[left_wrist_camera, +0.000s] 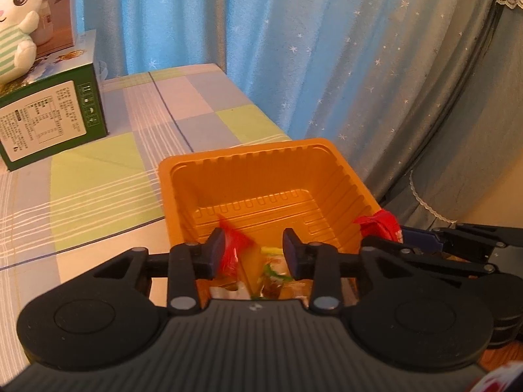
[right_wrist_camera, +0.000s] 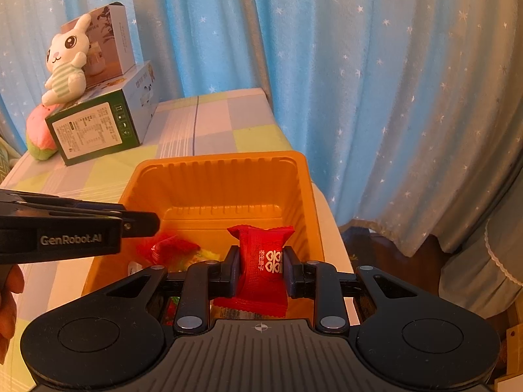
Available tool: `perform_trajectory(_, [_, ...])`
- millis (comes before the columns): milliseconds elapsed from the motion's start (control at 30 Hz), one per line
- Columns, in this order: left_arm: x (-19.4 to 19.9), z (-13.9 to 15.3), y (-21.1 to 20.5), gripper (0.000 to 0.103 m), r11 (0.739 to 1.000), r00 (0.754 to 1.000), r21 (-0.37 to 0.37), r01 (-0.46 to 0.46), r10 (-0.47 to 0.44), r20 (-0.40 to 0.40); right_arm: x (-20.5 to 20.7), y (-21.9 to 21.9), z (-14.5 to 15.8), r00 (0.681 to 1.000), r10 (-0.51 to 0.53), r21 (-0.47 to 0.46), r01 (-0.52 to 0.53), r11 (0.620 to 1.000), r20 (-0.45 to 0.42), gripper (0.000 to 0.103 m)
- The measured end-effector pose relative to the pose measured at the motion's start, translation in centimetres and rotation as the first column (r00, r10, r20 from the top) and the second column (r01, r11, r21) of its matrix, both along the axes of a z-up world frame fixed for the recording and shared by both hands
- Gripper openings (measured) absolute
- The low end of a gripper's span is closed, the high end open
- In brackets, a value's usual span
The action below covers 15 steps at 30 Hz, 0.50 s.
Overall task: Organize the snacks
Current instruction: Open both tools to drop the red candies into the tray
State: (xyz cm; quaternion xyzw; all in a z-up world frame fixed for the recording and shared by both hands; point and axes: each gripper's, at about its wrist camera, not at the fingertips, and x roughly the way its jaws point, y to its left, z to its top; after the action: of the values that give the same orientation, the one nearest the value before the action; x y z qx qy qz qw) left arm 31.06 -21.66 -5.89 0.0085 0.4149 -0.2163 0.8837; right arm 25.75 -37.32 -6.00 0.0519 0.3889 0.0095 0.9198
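Observation:
An orange plastic tray (left_wrist_camera: pixel 248 153) stands on the checked tablecloth near the table's right edge. Over its near part my left gripper (left_wrist_camera: pixel 254 253) is open; a blurred red candy (left_wrist_camera: pixel 233 248) lies against the left pad only, with a gap to the other pad. Several wrapped snacks (left_wrist_camera: pixel 271 271) lie in the tray below. My right gripper (right_wrist_camera: pixel 260 269) is shut on a red candy packet (right_wrist_camera: pixel 261 261) with white print, held upright over the tray (right_wrist_camera: pixel 222 158). The left gripper (right_wrist_camera: pixel 140 222) reaches in from the left above a red wrapper (right_wrist_camera: pixel 173 248).
A green box (left_wrist_camera: pixel 52 121) with a plush rabbit (left_wrist_camera: pixel 16 32) on it and a taller carton behind stands at the far left of the table. A blue star curtain (right_wrist_camera: pixel 359 81) hangs behind and to the right. A person's hand (right_wrist_camera: pixel 6 294) shows at left.

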Motion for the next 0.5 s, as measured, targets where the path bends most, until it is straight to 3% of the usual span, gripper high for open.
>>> perform_trajectory(500, [-0.7, 0.1, 2.4, 0.036, 0.999, 0.999, 0.007, -0.032, 0.032, 0.003, 0.8, 1.2, 0.9, 1.000, 0.016, 0.016, -0.016, 1.000, 0.017, 0.027])
